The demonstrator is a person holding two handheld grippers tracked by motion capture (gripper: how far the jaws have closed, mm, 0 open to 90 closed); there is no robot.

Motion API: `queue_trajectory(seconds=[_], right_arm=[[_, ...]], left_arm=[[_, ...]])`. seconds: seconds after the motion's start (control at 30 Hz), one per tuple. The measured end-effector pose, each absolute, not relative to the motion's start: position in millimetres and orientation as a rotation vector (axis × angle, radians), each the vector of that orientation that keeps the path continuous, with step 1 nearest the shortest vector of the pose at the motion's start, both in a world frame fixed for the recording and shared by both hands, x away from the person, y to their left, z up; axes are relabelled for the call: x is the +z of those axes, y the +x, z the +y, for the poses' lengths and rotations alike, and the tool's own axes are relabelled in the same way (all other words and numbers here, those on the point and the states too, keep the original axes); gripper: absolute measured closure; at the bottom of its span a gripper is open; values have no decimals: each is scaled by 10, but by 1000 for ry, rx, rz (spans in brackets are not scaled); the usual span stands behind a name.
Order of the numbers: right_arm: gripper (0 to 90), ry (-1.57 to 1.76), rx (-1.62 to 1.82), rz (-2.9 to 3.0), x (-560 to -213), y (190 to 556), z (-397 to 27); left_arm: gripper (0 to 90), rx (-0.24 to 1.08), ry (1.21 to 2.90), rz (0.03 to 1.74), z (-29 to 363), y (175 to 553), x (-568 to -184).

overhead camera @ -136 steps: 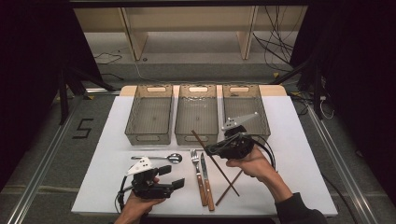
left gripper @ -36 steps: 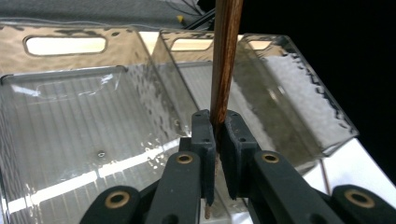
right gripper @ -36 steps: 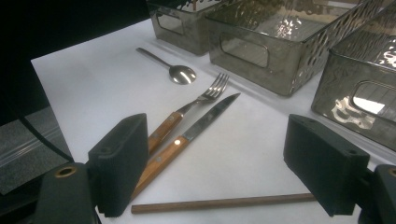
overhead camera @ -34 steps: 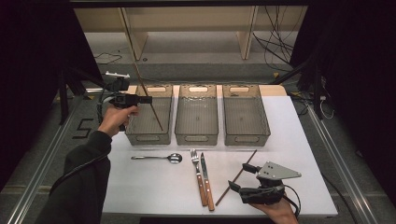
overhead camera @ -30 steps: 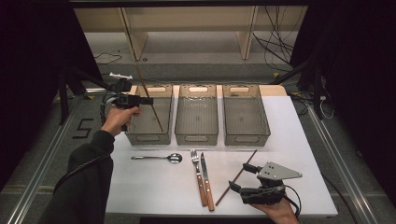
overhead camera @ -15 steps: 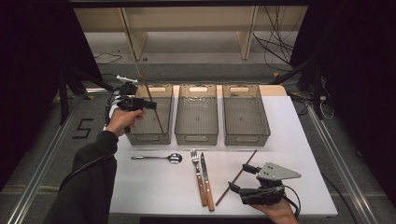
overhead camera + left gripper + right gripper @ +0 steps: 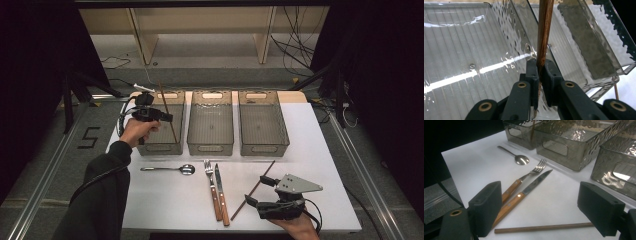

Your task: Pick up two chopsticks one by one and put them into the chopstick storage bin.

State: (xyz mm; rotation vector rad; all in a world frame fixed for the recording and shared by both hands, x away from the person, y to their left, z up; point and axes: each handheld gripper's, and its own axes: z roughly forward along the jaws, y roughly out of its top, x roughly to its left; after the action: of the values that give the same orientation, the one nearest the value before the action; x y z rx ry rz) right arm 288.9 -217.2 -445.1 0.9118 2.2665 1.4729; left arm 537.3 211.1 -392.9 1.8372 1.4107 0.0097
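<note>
Table (image 7: 320, 130) carries three clear bins in a row. Left gripper (image 7: 167, 118) sits over the left bin (image 7: 152, 146), jaws clamped on a wooden chopstick (image 7: 168, 112) that runs steeply down from above the fingers into that bin; the left gripper view shows the stick (image 7: 544, 32) pinched between the pads, bin floor beyond. Right gripper (image 7: 257, 191) rests at the near edge, jaws wide, nothing between them. Second chopstick (image 7: 544, 227) lies flat on the table just ahead of its fingers. Knife (image 7: 524, 192) and fork (image 7: 527, 176) lie beyond its left finger, spoon (image 7: 517, 157) farther out.
</note>
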Motion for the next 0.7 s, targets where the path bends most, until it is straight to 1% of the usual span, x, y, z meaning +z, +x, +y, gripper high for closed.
queue_trajectory(seconds=[0.2,0.27,0.3,0.4,0.43,0.47,0.5,0.57,0.63,0.7], right_arm=[[207,909,1478,2267,-4450,2890,-2174],[207,907,1487,2266,-4450,2890,-2172],[207,905,1491,2268,-4448,2891,-2174],[207,906,1498,2267,-4446,2888,-2175],[207,907,1500,2268,-4446,2887,-2175],[207,907,1500,2268,-4446,2887,-2175],[207,903,1499,2269,-4446,2886,-2174],[207,899,1503,2267,-4444,2884,-2174],[207,898,1506,2266,-4442,2883,-2175],[207,898,1504,2266,-4441,2883,-2180]], left_arm=[[787,25,1822,1441,2132,5384,-3977],[756,26,1821,1445,2144,5386,-3990],[711,43,1833,1456,2143,5391,-4004],[520,76,1844,1483,2133,5400,-4012],[473,92,1844,1500,2126,5405,-4012],[473,96,1849,1510,2128,5410,-4006],[417,92,1841,1518,2127,5413,-4000],[365,95,1842,1516,2117,5410,-3987],[350,103,1858,1502,2095,5392,-3973],[313,113,1859,1483,2075,5354,-3949]])
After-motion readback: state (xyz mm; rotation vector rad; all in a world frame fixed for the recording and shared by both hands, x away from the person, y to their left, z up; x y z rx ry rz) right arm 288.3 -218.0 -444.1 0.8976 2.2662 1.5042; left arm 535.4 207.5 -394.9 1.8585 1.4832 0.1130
